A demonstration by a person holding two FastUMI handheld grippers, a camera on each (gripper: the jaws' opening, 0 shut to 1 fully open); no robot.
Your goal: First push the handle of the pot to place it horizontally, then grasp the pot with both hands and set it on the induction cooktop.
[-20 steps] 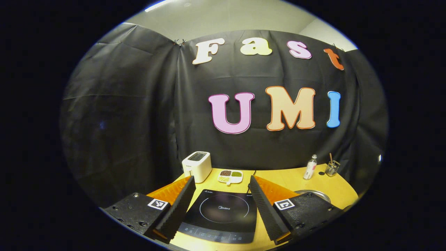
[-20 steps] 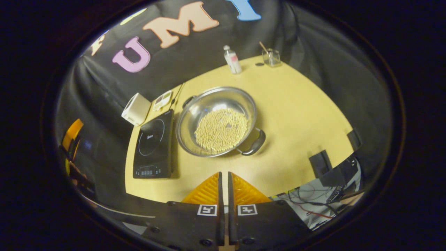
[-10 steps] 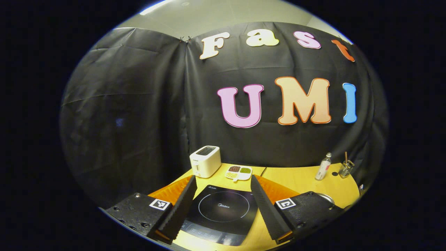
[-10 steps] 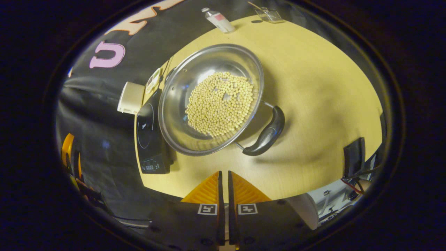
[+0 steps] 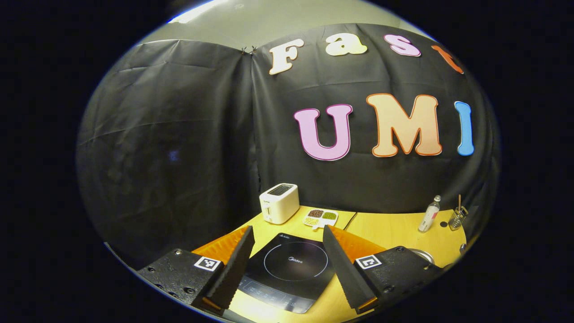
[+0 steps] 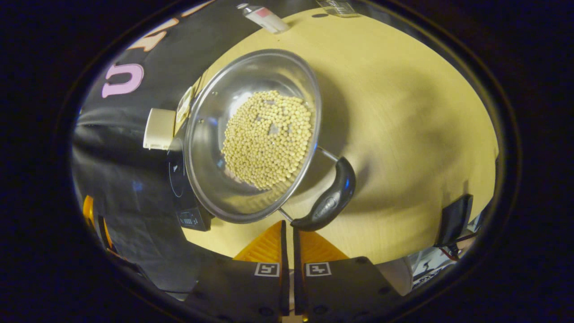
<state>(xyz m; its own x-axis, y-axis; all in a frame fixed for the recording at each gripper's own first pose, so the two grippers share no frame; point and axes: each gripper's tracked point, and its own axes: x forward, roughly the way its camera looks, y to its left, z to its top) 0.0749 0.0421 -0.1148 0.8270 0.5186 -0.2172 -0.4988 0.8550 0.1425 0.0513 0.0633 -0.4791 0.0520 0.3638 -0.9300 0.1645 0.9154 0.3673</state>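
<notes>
Yellow wooden table [image 6: 403, 112] bears a round steel pot [image 6: 215, 134] of pale beans beside a black induction cooktop [image 5: 291, 269]. Right gripper [image 6: 288, 226], fingers pressed together, sits at the pot's black curved handle [image 6: 329, 202]; left gripper [image 5: 287, 255] hangs spread over the cooktop.

Bare yellow wooden tabletop [image 6: 403, 112] lay open right of the bean-filled steel pot [image 6: 251, 134], while the flat black induction cooktop [image 6: 177, 179] and white boxy toaster [image 6: 158, 129] crowded its left.

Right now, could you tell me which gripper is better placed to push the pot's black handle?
The right gripper: its closed fingers sit right beside the curved black handle of the steel pot of pale beans. The left gripper, fingers open, faces the black induction cooktop.
</notes>
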